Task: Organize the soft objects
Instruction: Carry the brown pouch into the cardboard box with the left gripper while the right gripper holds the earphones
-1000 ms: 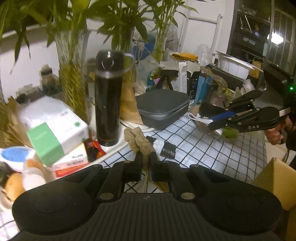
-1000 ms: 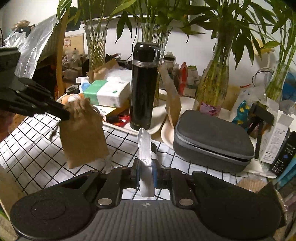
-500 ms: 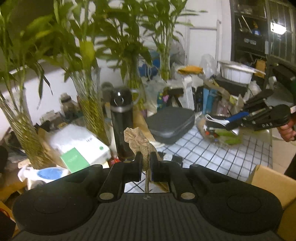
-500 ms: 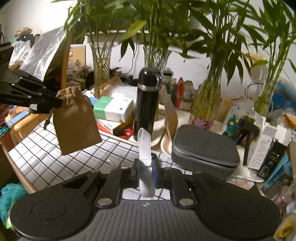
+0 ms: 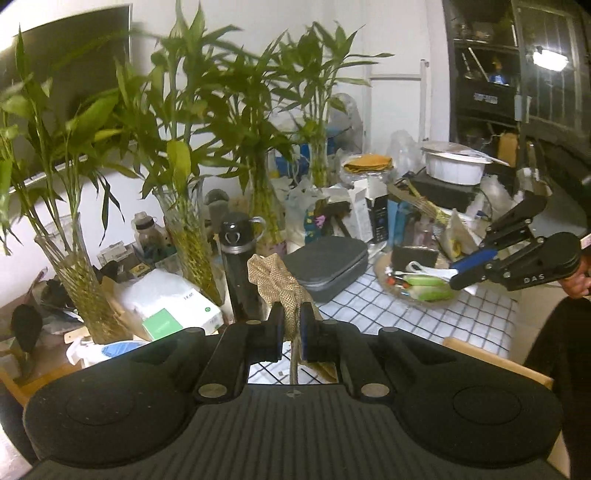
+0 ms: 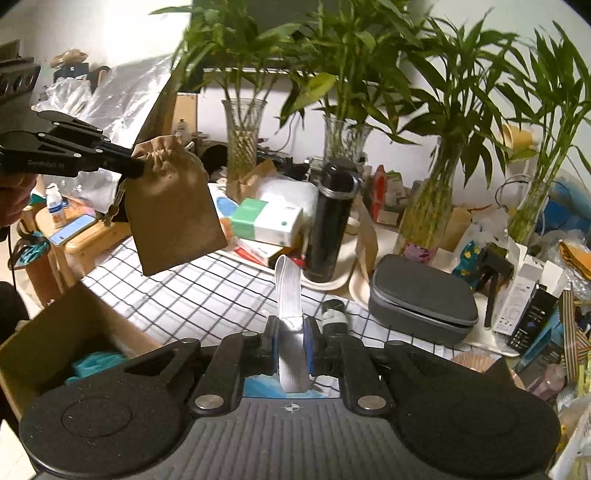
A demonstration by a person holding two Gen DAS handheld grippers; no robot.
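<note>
The right tongs (image 6: 291, 341) pinch a white strap (image 6: 289, 295) while the left tongs (image 6: 127, 166) hold a brown pouch (image 6: 173, 210) above the desk's (image 6: 207, 295) left edge.

Dim indoor lighting in both views, with one glaring ceiling lamp (image 5: 549, 59) at upper right of the left wrist view, burnt out to white, and the white wall (image 6: 122, 33) in the right wrist view overexposed toward the upper left. Strong fisheye bending toward every edge, with black vignetted corners; motion smear on the bamboo leaves (image 5: 173, 107) left of the lamp, and softer focus there than on the checked tablecloth (image 5: 399, 317) below them. Grainy, muddy shadow across the dark shelving (image 5: 487, 92) just beside the lamp.
</note>
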